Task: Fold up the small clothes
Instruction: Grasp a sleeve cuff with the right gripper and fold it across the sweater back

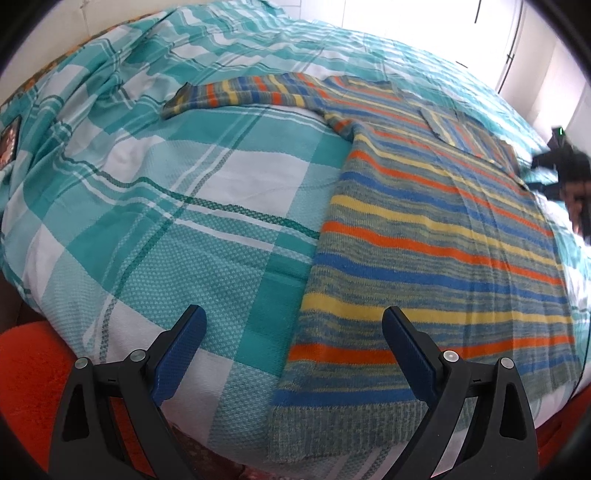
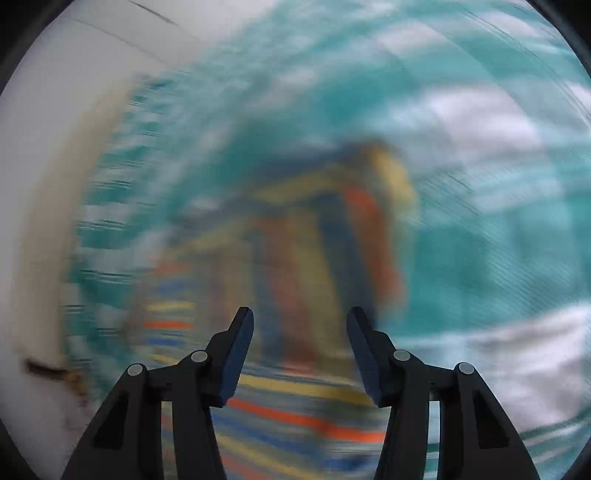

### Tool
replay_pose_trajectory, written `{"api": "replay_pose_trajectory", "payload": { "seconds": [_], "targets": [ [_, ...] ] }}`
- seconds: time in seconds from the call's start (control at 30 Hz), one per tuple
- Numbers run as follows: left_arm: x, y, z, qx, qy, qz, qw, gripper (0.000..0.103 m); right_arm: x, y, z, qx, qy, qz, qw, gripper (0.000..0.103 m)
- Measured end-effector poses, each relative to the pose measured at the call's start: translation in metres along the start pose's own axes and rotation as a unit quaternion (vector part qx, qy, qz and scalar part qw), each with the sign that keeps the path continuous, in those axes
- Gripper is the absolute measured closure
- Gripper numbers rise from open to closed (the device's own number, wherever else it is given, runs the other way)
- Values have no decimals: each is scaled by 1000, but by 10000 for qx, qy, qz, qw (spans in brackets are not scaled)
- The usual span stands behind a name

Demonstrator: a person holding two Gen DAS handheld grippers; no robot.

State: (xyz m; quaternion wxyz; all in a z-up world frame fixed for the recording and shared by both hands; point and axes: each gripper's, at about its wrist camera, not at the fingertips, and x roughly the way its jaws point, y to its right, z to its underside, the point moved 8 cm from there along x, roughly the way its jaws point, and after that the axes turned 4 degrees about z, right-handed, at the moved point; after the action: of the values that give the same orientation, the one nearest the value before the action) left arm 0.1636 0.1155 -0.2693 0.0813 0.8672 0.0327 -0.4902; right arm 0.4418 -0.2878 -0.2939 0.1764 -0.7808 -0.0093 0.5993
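Observation:
A small striped knit sweater (image 1: 436, 229) in orange, yellow, blue and grey lies flat on a teal-and-white checked bedspread (image 1: 177, 192). Its left sleeve (image 1: 243, 92) stretches out to the left; the other sleeve is folded over the chest. My left gripper (image 1: 293, 325) is open and empty, above the sweater's lower left hem. My right gripper (image 2: 300, 326) is open and empty; its view is blurred by motion, with the striped sweater (image 2: 295, 266) ahead of the fingers. The right gripper also shows as a dark blur in the left wrist view (image 1: 565, 177), at the sweater's far right side.
The bed's near edge drops to an orange-red surface (image 1: 33, 369) at the lower left. A bright window (image 1: 436, 33) is behind the bed. A pale wall (image 2: 48, 155) shows at the left of the right wrist view.

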Motion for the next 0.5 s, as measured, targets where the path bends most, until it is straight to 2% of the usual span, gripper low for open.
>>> {"api": "replay_pose_trajectory", "payload": {
  "seconds": [0.03,0.07,0.1,0.13,0.2,0.27,0.33,0.37,0.43,0.47,0.5],
  "targets": [
    [0,0,1,39,6,-27,10000,6,-3,12,1,25,146,154,9998,84],
    [0,0,1,59,8,-38,10000,6,-10,17,0,78,312,99,9994,83],
    [0,1,2,80,7,-49,10000,6,-24,18,-1,62,516,203,9984,77],
    [0,2,2,110,5,-59,9999,6,-33,14,-1,-25,620,147,9980,77],
    [2,5,1,161,7,-66,9998,6,-53,-10,4,-347,719,-372,9961,77],
    [2,8,0,185,12,-59,9998,6,-66,-29,15,-584,742,-688,9931,74],
    [1,10,0,239,42,-82,9997,6,-65,-45,42,-797,523,-1119,9891,62],
    [0,11,0,274,51,-96,9996,6,-58,-46,54,-848,415,-1097,9895,60],
    [0,12,2,369,31,-130,9992,6,-37,-33,85,-968,103,-652,9931,60],
    [-1,13,5,417,8,-141,9990,6,-27,-20,98,-986,0,-349,9945,64],
    [-1,13,6,435,6,-140,9990,6,-29,-14,103,-975,111,-297,9947,73]
  ]
}}
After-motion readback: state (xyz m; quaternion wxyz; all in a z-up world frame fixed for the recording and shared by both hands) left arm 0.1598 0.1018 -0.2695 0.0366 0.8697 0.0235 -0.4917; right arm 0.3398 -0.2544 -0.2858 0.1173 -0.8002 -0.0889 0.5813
